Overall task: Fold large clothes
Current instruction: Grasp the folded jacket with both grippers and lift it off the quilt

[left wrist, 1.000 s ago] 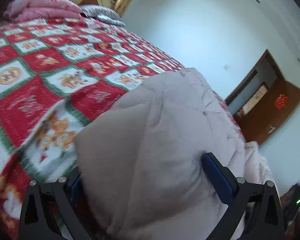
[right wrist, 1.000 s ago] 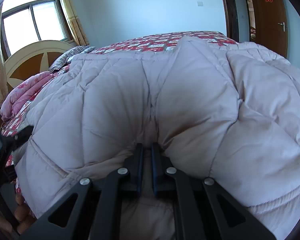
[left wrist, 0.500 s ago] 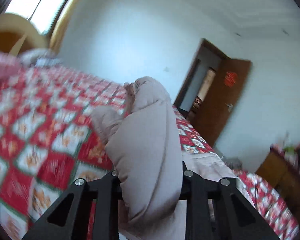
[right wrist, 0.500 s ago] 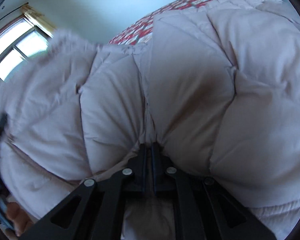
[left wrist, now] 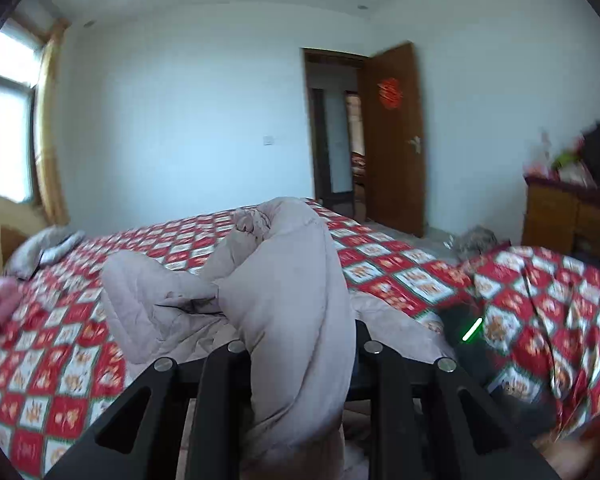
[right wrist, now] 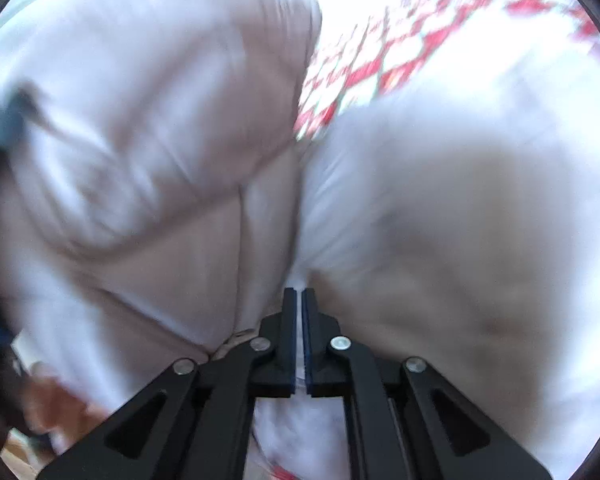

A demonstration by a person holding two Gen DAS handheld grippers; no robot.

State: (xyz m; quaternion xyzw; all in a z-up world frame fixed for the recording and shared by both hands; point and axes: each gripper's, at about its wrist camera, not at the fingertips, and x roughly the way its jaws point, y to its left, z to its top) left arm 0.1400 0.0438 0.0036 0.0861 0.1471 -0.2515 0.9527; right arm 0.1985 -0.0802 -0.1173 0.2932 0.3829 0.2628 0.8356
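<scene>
A pale pink-beige quilted down coat lies bunched on a bed with a red, white and green patterned cover. My left gripper is shut on a thick fold of the coat and holds it raised above the bed. In the right wrist view the coat fills nearly the whole blurred picture. My right gripper is shut on a thin edge of the coat. A strip of the bed cover shows at the top right.
A wooden door stands open in the far wall. A wooden dresser with clutter stands at the right. A headboard, a window with a yellow curtain and grey pillows are at the left.
My left gripper closed on the coat fold and lifted it, its view swinging up to the door and wall. My right gripper kept its grip and moved fast, blurring its view.
</scene>
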